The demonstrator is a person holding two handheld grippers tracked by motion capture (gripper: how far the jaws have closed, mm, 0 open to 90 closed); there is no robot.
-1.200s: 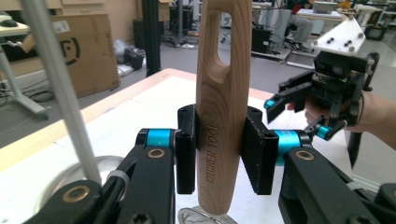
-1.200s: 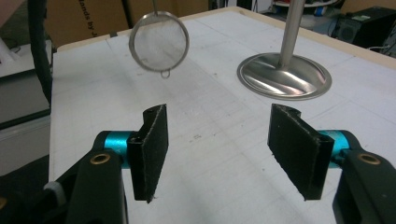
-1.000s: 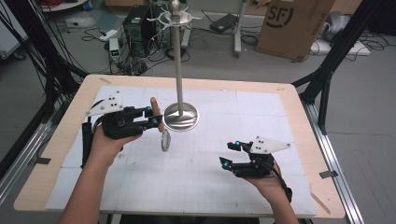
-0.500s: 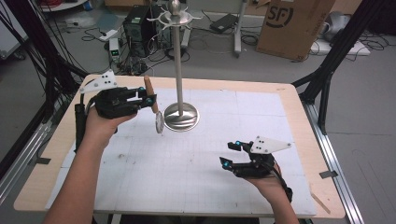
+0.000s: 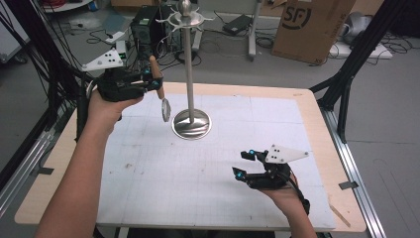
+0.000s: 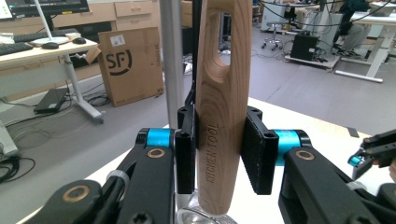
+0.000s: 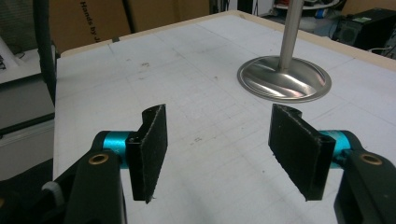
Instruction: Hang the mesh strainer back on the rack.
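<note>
Gripping wooden-handled utensil [image 6: 218, 116], left gripper [image 5: 148, 84] clamps handle, raised beside stand pole [image 5: 189, 69]; metal head, possibly spoon, hangs below. Right gripper [image 7: 217, 149] jaws wide, empty, over table [image 5: 148, 173].

— That handle [image 6: 218, 116], what is it made of?
— Pale wood, smooth and matt, with letters stamped into the grain.
— And the stand [image 5: 190, 121]?
— Polished metal, its base mirror-glossy. The jaw pads [image 7: 150, 149] look black, matt and rough.

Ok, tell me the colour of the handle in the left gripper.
Light brown wood handle, clearest in the left gripper view.
</note>
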